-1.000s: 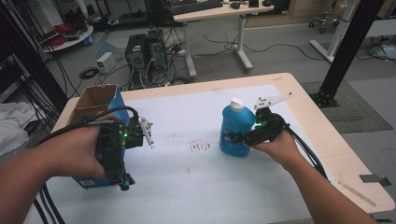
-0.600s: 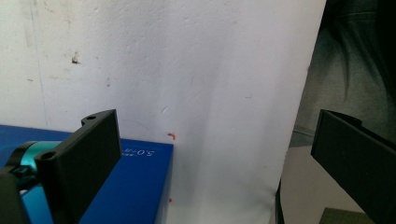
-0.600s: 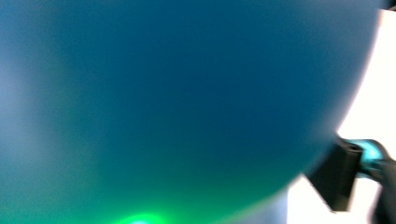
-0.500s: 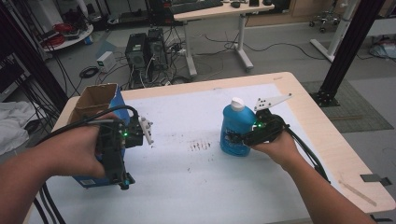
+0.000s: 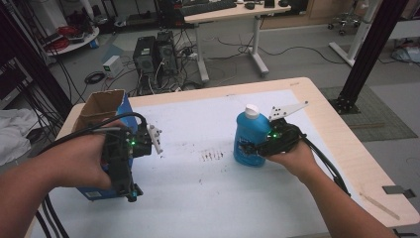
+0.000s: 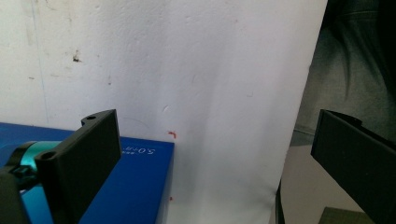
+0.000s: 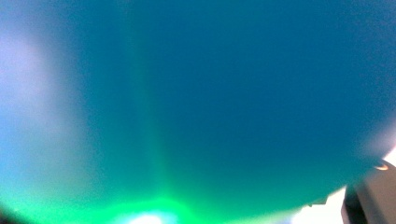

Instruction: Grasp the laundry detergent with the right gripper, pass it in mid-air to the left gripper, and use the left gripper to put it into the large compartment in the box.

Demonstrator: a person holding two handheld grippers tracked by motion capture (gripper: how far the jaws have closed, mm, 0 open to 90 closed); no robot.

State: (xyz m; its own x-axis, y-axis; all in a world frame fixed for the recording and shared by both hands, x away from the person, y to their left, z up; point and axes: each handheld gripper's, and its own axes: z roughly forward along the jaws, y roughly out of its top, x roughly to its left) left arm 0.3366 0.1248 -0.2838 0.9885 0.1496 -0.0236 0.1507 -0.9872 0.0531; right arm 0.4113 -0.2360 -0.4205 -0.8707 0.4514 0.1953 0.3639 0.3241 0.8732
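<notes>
A blue bottle [image 5: 249, 133] with a white cap stands upright right of the table's middle. My right gripper [image 5: 250, 149] reaches it from the right, low on its body. Its jaws have just been closing with the bottle between them and now sit shut on it. Up close the bottle [image 7: 196, 93] is a blue blur. At the left stands a blue box [image 5: 94, 191] with an open cardboard top. My left gripper [image 5: 128, 192] hovers over that box, pointing down at the near edge. Its jaws stand wide open around nothing [image 6: 219, 119], with the blue box [image 6: 135, 186] beside the left jaw.
A white sheet [image 5: 198, 198] covers the wooden table [image 5: 341, 148], with a dark smudge [image 5: 213, 156] at its middle. A strip of tape [image 5: 379, 204] lies at the near right corner. Behind the table are a desk [image 5: 233, 11], computer towers [image 5: 153, 54] and a black post [image 5: 371, 44].
The right gripper's jaws have drawn in against the blue bottle. Both hands and the bottle stay where they were.
</notes>
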